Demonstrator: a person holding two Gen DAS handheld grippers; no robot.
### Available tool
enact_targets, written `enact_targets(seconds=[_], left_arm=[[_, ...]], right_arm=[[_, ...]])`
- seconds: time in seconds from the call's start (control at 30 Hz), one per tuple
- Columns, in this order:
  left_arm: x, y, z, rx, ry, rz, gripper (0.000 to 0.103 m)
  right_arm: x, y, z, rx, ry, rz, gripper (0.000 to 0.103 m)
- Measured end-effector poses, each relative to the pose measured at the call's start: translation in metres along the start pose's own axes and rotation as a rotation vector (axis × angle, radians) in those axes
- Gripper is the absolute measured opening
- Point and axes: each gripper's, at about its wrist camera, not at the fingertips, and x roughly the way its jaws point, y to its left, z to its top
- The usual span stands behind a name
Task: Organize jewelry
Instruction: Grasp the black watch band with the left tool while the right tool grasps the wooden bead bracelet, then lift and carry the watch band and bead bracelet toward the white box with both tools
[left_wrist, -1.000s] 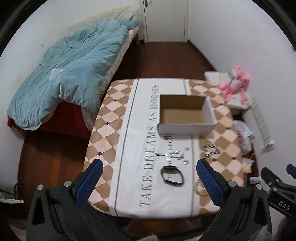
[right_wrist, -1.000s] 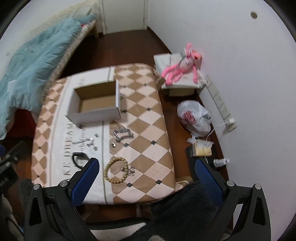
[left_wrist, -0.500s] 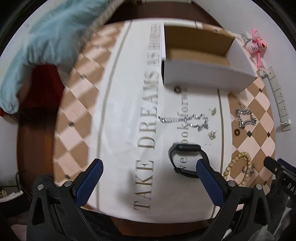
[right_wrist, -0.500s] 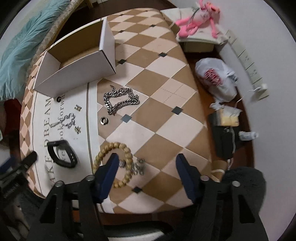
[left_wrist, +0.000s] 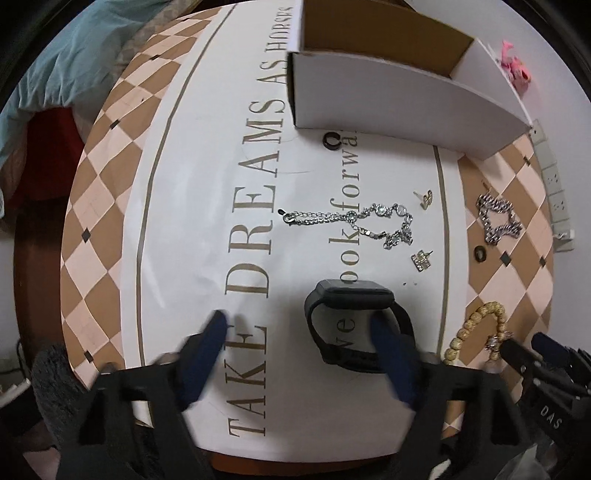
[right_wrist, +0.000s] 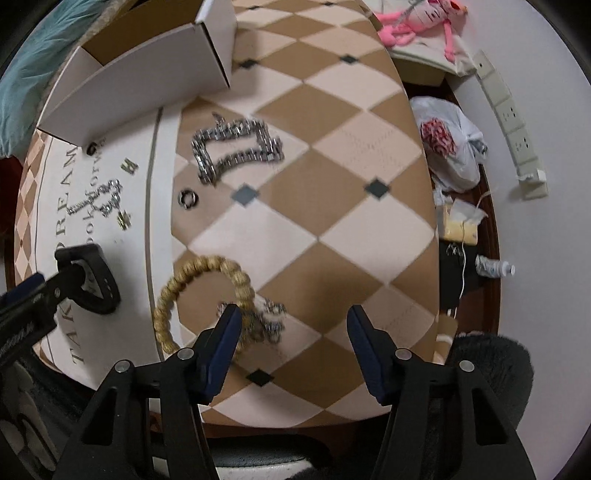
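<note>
On the patterned tablecloth (left_wrist: 177, 229) lie a black watch (left_wrist: 354, 295), a thin silver bracelet with stones (left_wrist: 351, 221), a chunky silver chain (right_wrist: 236, 151) and a wooden bead bracelet (right_wrist: 199, 291). My left gripper (left_wrist: 299, 325) points down over the cloth with its jaws closing. Its right finger covers part of the watch band, and neither pad presses on anything. My right gripper (right_wrist: 293, 325) stands half open above small silver charms (right_wrist: 271, 317) beside the bead bracelet, holding nothing. An open white cardboard box (left_wrist: 388, 85) stands at the far side.
Two small earrings (left_wrist: 421, 260) and a ring (right_wrist: 187, 198) lie loose near the chains; another dark ring (left_wrist: 331, 140) sits by the box. Right of the table are a plastic bag (right_wrist: 450, 144), a pink plush toy (right_wrist: 417, 18) and a power strip (right_wrist: 513, 122). A blue duvet (left_wrist: 55, 74) lies left.
Both grippers have dropped close to the table, so the jewelry looks much larger. Both pairs of jaws have narrowed from wide open, the right first and the left just now.
</note>
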Motion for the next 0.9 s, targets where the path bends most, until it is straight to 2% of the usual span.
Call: enact_targets(seconds=[0.03, 0.07, 0.17, 0.2, 0.27, 0.3, 0.33, 0.37, 0.4, 0.63, 0.9], left_arm=[[0.002, -0.001, -0.001, 0.007, 0.006, 0.002, 0.055], [0.004, -0.003, -0.002, 0.01, 0.01, 0.001, 0.043], [0.006, -0.005, -0.008, 0.019, -0.004, -0.007, 0.032], [0.008, -0.008, -0.01, 0.025, -0.012, -0.01, 0.024], [0.007, -0.01, -0.014, 0.037, -0.022, -0.011, 0.013], [0.006, -0.012, -0.017, 0.044, -0.026, -0.007, 0.011], [0.006, -0.013, -0.02, 0.052, -0.03, -0.004, 0.008], [0.005, -0.015, -0.022, 0.055, -0.033, -0.001, 0.006], [0.005, -0.018, -0.024, 0.061, -0.037, 0.001, 0.005], [-0.024, -0.025, -0.033, 0.077, -0.088, 0.004, 0.003], [-0.075, -0.029, -0.044, 0.079, -0.167, -0.056, 0.003]], right_arm=[[0.003, -0.001, -0.002, 0.014, 0.012, 0.01, 0.062], [0.006, -0.002, -0.003, 0.019, 0.027, 0.008, 0.062], [0.006, 0.006, -0.008, 0.006, -0.001, -0.022, 0.065], [0.006, 0.01, -0.009, 0.004, -0.011, -0.023, 0.064], [0.003, 0.016, -0.012, -0.004, -0.039, -0.029, 0.061], [0.001, 0.018, -0.012, -0.005, -0.051, -0.029, 0.054], [-0.002, 0.021, -0.013, -0.009, -0.074, -0.03, 0.033], [-0.005, 0.024, -0.014, -0.014, -0.092, -0.031, 0.018], [-0.005, 0.03, -0.017, -0.013, -0.096, -0.026, 0.009], [-0.019, 0.025, -0.023, 0.062, -0.119, 0.15, 0.009], [-0.065, 0.02, -0.019, 0.047, -0.216, 0.223, 0.009]])
